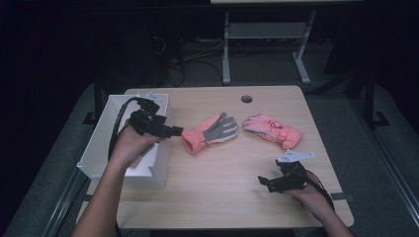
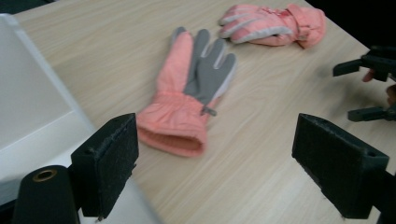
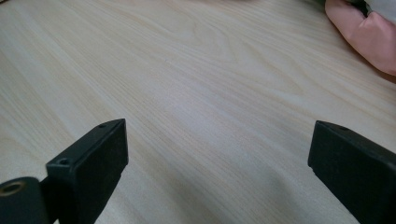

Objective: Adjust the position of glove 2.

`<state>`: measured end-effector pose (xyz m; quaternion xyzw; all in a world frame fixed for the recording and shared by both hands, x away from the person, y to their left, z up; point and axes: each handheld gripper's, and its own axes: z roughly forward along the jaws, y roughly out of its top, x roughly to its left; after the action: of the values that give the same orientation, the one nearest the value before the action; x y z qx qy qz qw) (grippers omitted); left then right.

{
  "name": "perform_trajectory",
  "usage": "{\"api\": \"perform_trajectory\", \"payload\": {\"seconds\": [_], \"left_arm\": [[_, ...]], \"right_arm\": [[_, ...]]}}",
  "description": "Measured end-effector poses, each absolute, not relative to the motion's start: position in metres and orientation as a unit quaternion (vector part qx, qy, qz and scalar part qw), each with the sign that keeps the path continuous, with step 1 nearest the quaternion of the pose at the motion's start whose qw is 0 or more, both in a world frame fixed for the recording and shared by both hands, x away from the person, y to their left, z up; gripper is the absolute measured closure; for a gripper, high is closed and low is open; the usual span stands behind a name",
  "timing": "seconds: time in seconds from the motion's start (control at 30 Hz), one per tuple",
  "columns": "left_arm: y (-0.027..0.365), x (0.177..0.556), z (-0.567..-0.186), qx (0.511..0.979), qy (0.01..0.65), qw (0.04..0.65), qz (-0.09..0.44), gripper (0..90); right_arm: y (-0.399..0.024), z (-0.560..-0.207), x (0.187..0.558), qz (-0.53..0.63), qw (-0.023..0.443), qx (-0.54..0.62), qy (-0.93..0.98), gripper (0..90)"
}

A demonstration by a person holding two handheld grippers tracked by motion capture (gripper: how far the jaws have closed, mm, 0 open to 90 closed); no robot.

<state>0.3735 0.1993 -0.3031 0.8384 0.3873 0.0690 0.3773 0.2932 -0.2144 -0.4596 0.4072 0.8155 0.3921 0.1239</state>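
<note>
Two salmon-pink gloves lie on the wooden table [image 1: 217, 173]. One glove [image 1: 210, 132] [image 2: 192, 93] lies palm up, showing its grey palm, cuff toward the left. The other glove [image 1: 272, 130] [image 2: 273, 23] rests to its right, and a corner of it [image 3: 366, 39] appears in the right gripper view. My left gripper [image 1: 174, 131] [image 2: 229, 168] hovers open just left of the first glove's cuff, nothing between its jaws. My right gripper [image 1: 264, 182] [image 3: 219, 172] is open low over bare table near the front right.
A white open box [image 1: 106, 128] [image 2: 28, 93] stands at the table's left edge, under my left hand. A round cable hole [image 1: 246, 98] sits near the far edge. Beyond the table are a desk frame [image 1: 264, 34] and cables on the floor.
</note>
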Motion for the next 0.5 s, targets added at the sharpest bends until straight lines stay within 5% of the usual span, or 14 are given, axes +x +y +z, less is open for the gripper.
{"api": "perform_trajectory", "payload": {"seconds": [0.17,0.37,0.47,0.5], "left_arm": [[0.177,0.366,-0.310,0.843,0.371,0.384,0.065,16.1],[0.151,0.363,-0.321,0.848,0.355,0.386,0.071,35.2],[0.142,0.364,-0.327,0.852,0.347,0.382,0.086,58.3],[0.138,0.365,-0.329,0.854,0.341,0.385,0.080,72.1]], "right_arm": [[-0.214,-0.460,0.294,0.391,0.123,0.406,0.817,4.5],[-0.214,-0.460,0.293,0.391,0.122,0.404,0.818,4.5],[-0.214,-0.460,0.292,0.390,0.122,0.403,0.819,4.5],[-0.214,-0.460,0.292,0.390,0.122,0.403,0.819,4.5]]}}
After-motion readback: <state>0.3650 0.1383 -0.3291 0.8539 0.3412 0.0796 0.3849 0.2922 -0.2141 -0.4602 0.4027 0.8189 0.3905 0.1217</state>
